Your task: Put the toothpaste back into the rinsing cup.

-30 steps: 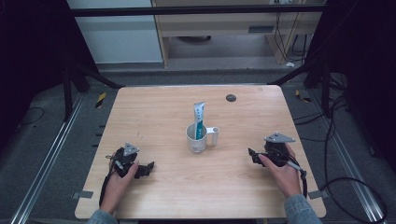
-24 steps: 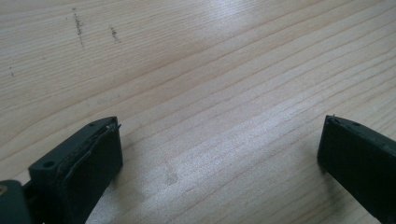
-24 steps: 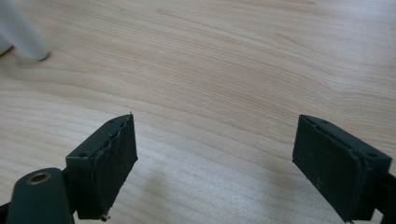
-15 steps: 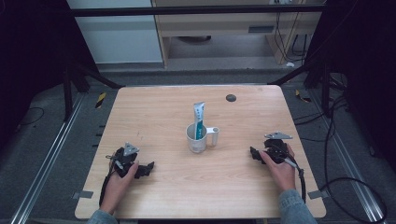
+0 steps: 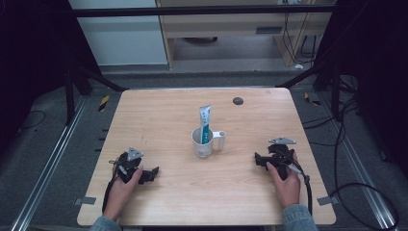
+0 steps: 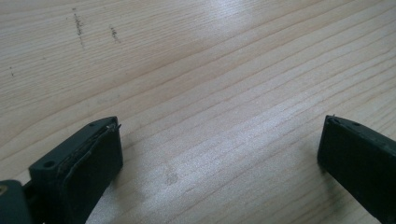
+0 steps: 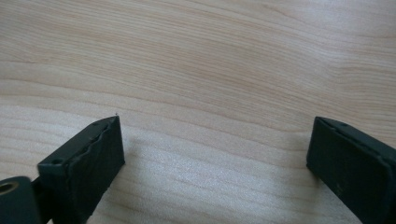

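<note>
A white mug (image 5: 204, 142) stands at the middle of the wooden table (image 5: 159, 115), handle to the right, with a white and green toothpaste tube (image 5: 206, 122) upright inside it. My left gripper (image 5: 153, 173) rests low on the table's front left, held by a hand, jaws pointing right. In the left gripper view the left gripper (image 6: 219, 149) is open over bare wood. My right gripper (image 5: 259, 160) sits at the front right, jaws pointing left toward the mug. The right gripper (image 7: 215, 149) stands open in its own view, nothing between the fingers.
A small dark round spot (image 5: 237, 100) lies near the table's far edge. Black cables (image 5: 346, 187) trail off the right side onto the floor. Metal rails (image 5: 43, 173) and dark frame legs flank the table.
The right gripper has shifted slightly lower and toward the table surface. The left gripper, mug and tube have not moved.
</note>
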Available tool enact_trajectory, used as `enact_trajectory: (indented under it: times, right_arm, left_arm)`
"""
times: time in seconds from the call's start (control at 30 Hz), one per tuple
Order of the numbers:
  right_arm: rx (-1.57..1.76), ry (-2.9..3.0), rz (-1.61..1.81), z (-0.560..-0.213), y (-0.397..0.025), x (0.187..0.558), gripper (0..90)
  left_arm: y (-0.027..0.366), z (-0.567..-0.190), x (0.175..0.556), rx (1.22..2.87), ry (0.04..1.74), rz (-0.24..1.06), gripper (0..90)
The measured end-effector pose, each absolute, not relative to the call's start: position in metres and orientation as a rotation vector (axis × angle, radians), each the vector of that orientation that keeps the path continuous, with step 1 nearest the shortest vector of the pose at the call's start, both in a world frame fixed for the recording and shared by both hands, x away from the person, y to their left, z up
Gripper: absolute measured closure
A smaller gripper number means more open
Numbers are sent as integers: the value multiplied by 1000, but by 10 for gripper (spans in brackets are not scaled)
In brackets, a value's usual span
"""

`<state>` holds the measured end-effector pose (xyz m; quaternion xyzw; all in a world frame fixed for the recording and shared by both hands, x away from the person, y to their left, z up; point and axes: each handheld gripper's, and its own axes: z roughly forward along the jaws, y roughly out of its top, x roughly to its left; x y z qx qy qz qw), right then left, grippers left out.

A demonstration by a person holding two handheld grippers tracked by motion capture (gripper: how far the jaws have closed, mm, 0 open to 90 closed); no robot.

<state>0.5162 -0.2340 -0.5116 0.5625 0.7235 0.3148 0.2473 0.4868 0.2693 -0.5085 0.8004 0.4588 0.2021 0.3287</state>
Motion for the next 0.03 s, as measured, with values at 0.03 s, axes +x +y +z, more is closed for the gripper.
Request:
enact_trajectory:
  times: [0.03]
  right_arm:
    - [1536, 1980, 849, -512, -233, 518, 17]
  left_arm:
    - [269, -508, 487, 2095, 1201, 529, 0]
